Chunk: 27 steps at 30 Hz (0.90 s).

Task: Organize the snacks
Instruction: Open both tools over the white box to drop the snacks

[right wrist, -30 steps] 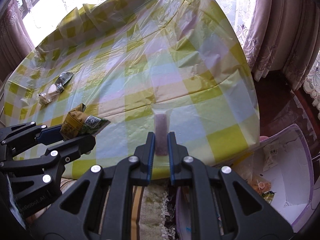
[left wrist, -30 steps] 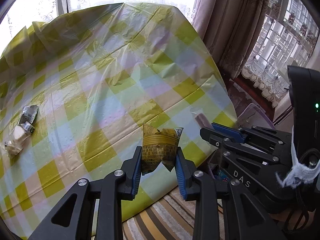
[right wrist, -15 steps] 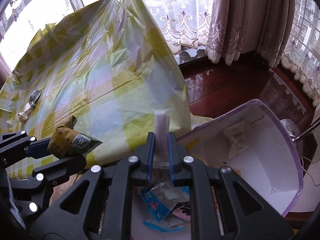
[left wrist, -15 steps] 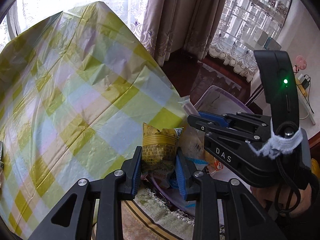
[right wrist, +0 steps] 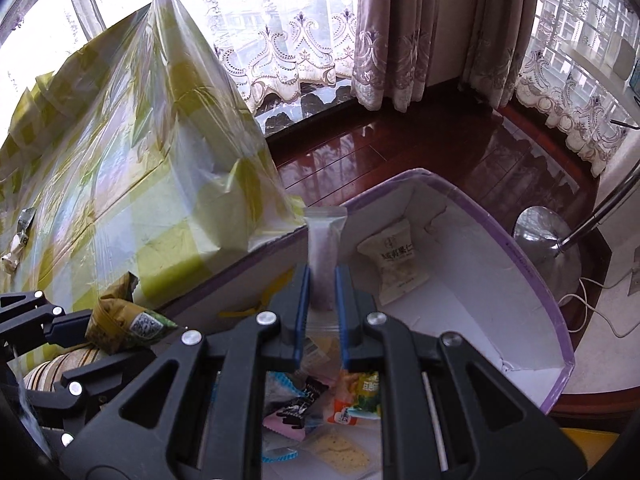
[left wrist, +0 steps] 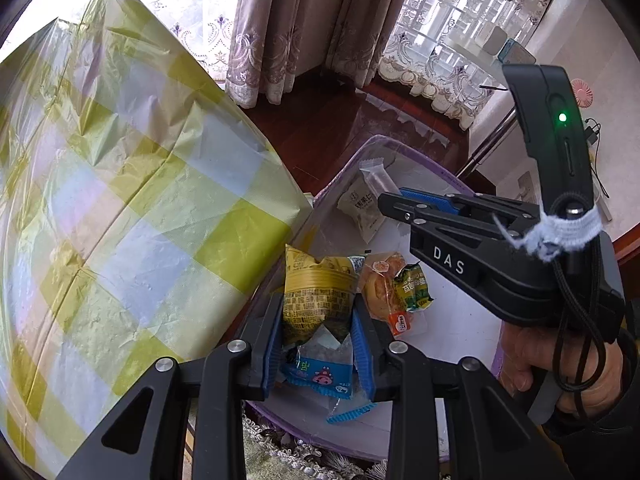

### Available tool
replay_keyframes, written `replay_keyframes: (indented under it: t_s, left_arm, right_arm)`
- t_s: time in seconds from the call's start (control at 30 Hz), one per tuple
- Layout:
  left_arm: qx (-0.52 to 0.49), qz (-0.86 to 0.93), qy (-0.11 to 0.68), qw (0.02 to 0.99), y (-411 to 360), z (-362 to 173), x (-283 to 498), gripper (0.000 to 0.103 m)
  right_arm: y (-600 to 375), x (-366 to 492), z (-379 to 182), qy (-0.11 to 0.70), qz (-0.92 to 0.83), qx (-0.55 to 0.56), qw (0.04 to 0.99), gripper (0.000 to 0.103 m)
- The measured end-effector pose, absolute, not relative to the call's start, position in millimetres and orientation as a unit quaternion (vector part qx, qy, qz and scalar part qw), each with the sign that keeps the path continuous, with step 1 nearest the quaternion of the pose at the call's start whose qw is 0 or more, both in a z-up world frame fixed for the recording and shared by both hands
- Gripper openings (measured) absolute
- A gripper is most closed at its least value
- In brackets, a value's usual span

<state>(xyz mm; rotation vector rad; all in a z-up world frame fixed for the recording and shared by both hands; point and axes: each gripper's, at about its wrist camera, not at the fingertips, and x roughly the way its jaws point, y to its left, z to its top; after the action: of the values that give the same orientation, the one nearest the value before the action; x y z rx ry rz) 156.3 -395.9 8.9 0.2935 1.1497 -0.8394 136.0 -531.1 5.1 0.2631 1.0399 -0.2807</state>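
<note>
Left wrist view, left tongs clamping yellow snack pack, right tongs pinching purple stick pack over box.

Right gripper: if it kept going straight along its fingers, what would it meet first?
Probably the white inner wall of the purple-edged box. The right gripper, shut on a slim purple snack packet, points over the box's near rim; a white snack pack lies just right of that line. Depth is unclear.
</note>
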Motion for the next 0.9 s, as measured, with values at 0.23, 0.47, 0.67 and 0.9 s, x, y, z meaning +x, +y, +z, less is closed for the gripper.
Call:
replay_keyframes:
  t_s: [0.23,0.47,0.67,0.9]
  left_arm:
    - [0.127,-0.389,0.534,0.740,-398.4,3.3,156.1,0.043]
    - [0.109,-0.382,0.534,0.746,-389.7,5.5,162.7,0.045]
    - [0.093,-0.365,0.523,0.765,-370.2,15.6,174.0,0.045]
    - [0.069,-0.311,0.499,0.806,-322.7,29.9,202.9,0.045]
  right_arm:
    - [-546.6,128.8,-2.0,0.507,-0.159,0.138,0.836,0.018]
    - [-550.9,128.6,-2.8,0.514,-0.170,0.140,0.829,0.041]
    - [-542.7,135.0,2.9,0.510,-0.163,0.131,0.834,0.052]
    - [-525.6,143.9,17.8,0.499,-0.156,0.121,0.844,0.056]
